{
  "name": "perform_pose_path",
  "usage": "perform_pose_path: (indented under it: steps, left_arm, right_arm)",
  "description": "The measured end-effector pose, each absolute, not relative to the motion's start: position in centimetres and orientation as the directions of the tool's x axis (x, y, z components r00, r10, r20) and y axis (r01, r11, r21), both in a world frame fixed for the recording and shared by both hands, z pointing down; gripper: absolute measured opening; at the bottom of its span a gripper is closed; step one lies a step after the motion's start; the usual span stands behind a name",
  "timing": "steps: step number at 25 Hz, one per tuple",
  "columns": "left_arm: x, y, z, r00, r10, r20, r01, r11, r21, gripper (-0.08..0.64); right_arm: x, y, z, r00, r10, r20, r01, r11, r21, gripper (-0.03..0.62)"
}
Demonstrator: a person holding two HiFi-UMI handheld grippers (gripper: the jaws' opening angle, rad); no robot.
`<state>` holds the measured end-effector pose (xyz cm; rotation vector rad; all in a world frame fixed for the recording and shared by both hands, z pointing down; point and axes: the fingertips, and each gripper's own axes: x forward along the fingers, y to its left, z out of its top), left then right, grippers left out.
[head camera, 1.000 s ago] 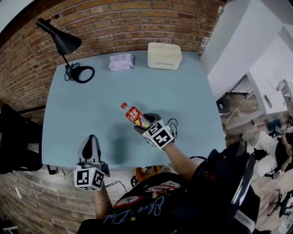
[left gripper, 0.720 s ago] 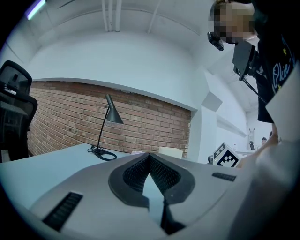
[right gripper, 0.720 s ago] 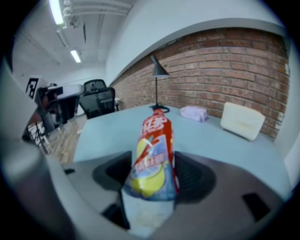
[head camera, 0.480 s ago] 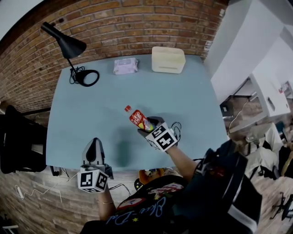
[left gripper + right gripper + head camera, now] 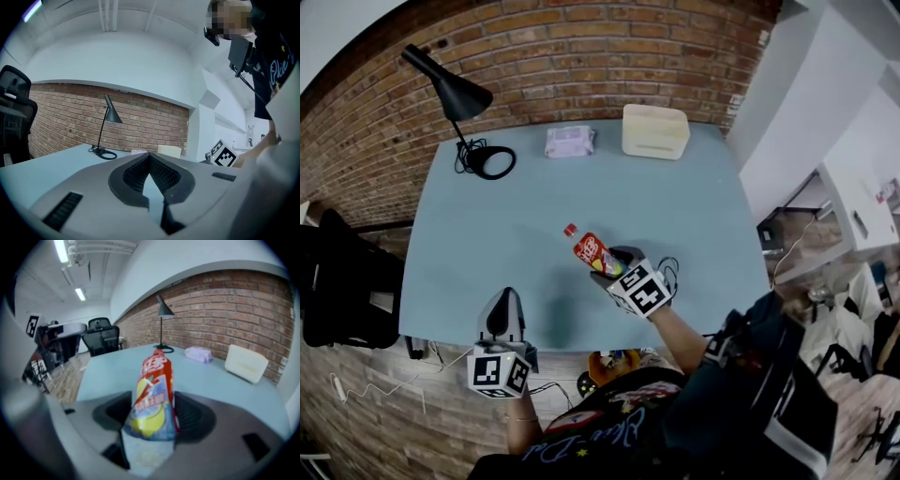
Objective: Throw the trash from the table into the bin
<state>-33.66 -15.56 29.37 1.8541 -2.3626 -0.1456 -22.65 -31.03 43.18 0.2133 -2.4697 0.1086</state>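
Observation:
A plastic bottle [image 5: 591, 251] with a red cap and a red and yellow label is held just above the blue-grey table [image 5: 694, 206], near its front middle. My right gripper [image 5: 614, 264] is shut on the bottle's lower half, and the cap points away to the upper left. In the right gripper view the bottle [image 5: 153, 390] fills the gap between the jaws of that gripper [image 5: 152, 412]. My left gripper [image 5: 505, 302] hovers at the table's front edge, left of the bottle. Its pads meet at the tips with nothing between them [image 5: 150, 161].
At the back of the table stand a black desk lamp [image 5: 457, 92], a purple wipes pack [image 5: 570, 141] and a cream box [image 5: 656, 131]. A black office chair [image 5: 337, 281] is to the left. White furniture [image 5: 853, 197] stands to the right, and a brick wall rises behind.
The head view has drifted, so the table sits slightly further right in the picture. Both grippers and the held bottle keep their places over the table.

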Motion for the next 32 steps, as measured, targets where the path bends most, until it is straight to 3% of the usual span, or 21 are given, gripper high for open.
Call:
perform_pose_path:
  steps: [20, 32]
  left_arm:
    - [-34.7, -8.5, 30.1, -0.085, -0.995, 0.044, -0.984, 0.091, 0.155, 0.008]
    - [-34.2, -5.6, 29.4, -0.089, -0.995, 0.052, -0.987, 0.095, 0.127, 0.008]
  right_arm:
    - [-21.3, -24.1, 42.1, -0.773, -0.286, 0.566, -0.356, 0.934, -0.015, 0.285]
    - [-21.2, -21.4, 38.9, -0.822, -0.312, 0.476, -0.356, 0.934, -0.002, 0.285]
